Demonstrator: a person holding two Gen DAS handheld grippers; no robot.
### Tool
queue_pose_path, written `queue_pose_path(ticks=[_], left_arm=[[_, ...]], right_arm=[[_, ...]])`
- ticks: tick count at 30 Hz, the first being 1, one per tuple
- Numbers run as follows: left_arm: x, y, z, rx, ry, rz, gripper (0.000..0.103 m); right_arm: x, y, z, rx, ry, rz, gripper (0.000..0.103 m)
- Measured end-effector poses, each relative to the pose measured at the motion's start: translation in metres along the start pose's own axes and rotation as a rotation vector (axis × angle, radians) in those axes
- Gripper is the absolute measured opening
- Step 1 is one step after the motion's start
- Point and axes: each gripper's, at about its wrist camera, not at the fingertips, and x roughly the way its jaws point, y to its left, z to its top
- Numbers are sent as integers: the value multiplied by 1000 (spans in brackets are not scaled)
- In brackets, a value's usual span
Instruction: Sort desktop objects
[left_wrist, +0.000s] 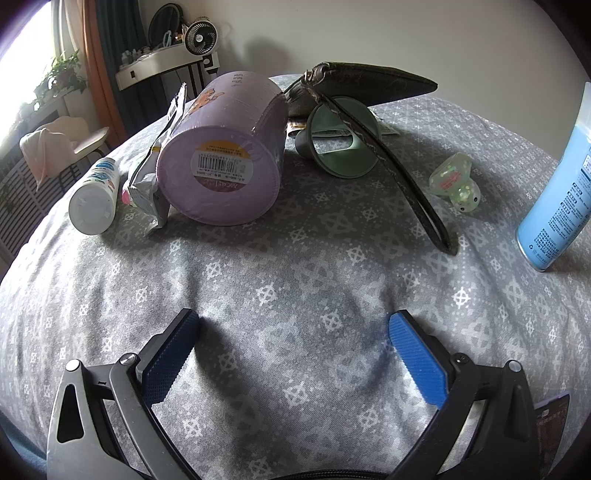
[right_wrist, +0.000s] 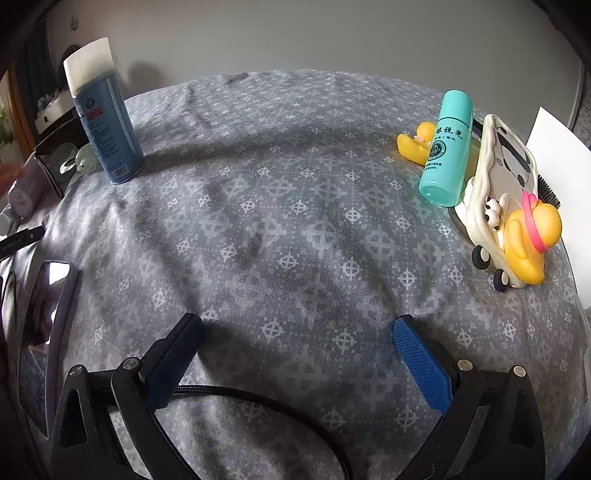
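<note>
Both my left gripper (left_wrist: 293, 350) and right gripper (right_wrist: 297, 354) hover wide open and empty over the grey cloth (left_wrist: 295, 266). I judge sorting hasn't begun; next I'd reach for the purple cup (left_wrist: 225, 147) lying on its side.

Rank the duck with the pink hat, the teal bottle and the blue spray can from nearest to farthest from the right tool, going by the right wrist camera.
From the right tool:
1. Duck with the pink hat, right side, nearest.
2. Teal bottle, farther back on the right.
3. Blue spray can, far left, standing upright.
</note>
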Motion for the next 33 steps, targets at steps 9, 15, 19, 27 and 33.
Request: queue_pose_path(ticks=[9, 15, 19, 27, 33], left_arm=[[0, 0, 0, 0, 0, 0, 103], [1, 0, 1, 0, 0, 0, 103], [1, -1, 1, 0, 0, 0, 103], [2, -1, 1, 0, 0, 0, 103], [2, -1, 1, 0, 0, 0, 103]], right_arm=[[0, 0, 0, 0, 0, 0, 103], [1, 0, 1, 0, -1, 1, 103], [1, 0, 1, 0, -2, 1, 103], [2, 0, 2, -1, -5, 1, 103], [3, 1, 2, -4, -12, -3, 103]])
